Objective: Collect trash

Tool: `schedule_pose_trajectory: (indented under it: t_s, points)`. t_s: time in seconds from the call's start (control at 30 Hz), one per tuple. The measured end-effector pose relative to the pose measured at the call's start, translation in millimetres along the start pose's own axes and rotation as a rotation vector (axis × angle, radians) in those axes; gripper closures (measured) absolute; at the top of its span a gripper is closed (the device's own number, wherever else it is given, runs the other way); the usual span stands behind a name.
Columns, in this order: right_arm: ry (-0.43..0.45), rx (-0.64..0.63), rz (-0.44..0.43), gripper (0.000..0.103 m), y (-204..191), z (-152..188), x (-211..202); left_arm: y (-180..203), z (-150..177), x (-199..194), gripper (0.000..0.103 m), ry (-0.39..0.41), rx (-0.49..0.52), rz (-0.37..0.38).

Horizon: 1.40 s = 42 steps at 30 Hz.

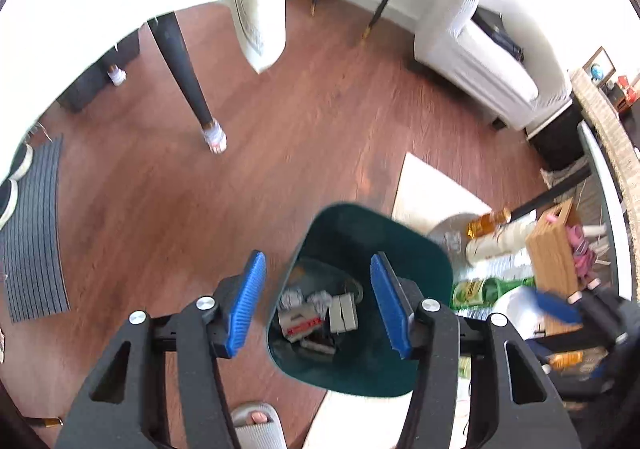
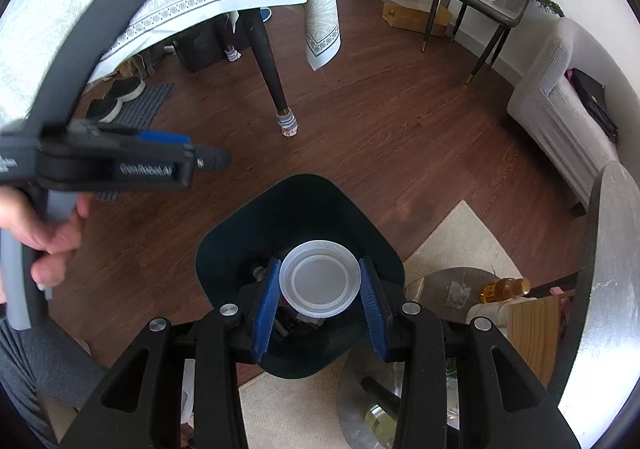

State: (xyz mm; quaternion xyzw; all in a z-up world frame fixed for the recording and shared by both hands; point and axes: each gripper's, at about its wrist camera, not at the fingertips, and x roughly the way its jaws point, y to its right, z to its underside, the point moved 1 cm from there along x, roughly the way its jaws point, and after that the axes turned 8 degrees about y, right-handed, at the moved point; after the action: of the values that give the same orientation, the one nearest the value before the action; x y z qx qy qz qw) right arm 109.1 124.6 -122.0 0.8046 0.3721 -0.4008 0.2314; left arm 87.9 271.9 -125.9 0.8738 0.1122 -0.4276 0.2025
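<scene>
A dark green trash bin [image 1: 400, 225] stands on the wooden floor, holding crumpled paper and small boxes [image 1: 304, 317]. My left gripper [image 1: 317, 265] hangs open above the bin's left rim with nothing between its blue pads. In the right wrist view the bin [image 2: 288, 193] lies straight below my right gripper [image 2: 320, 265], which is shut on a clear plastic cup [image 2: 318, 281] seen bottom-on. A hand holds the left gripper [image 2: 208, 159] at the left of that view. The right gripper [image 1: 556, 305] shows blurred at the right of the left wrist view.
A round low table [image 2: 452, 281] beside the bin carries a green bottle [image 1: 492, 289], an amber bottle [image 2: 504, 287] and a wooden box [image 1: 556, 261]. A cream rug [image 1: 428, 189] lies under them. Dining table leg [image 1: 180, 77], white sofa [image 1: 480, 61], grey mat [image 1: 32, 229], slippered foot [image 1: 256, 421].
</scene>
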Motion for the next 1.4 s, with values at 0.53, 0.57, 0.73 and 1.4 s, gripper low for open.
schedule_pose_trajectory:
  t_s: [0.53, 0.57, 0.73, 1.4]
  points:
    - [-0.145, 0.057, -0.051, 0.063, -4.0, 36.1, 73.8, 73.4, -29.4, -74.4, 0.059, 0.191, 0.059, 0.174]
    - [-0.15, 0.059, -0.052, 0.06, -4.6, 37.1, 76.0, 78.0, -29.7, -76.3, 0.059, 0.192, 0.064, 0.186]
    - [-0.107, 0.055, -0.055, 0.041, -7.8, 38.4, 68.9, 86.9, -30.8, -78.8, 0.059, 0.194, 0.056, 0.208]
    - [0.244, 0.197, 0.035, 0.041, 28.6, 19.1, -92.5, 111.7, -5.6, -159.2, 0.048, 0.35, 0.242, 0.184]
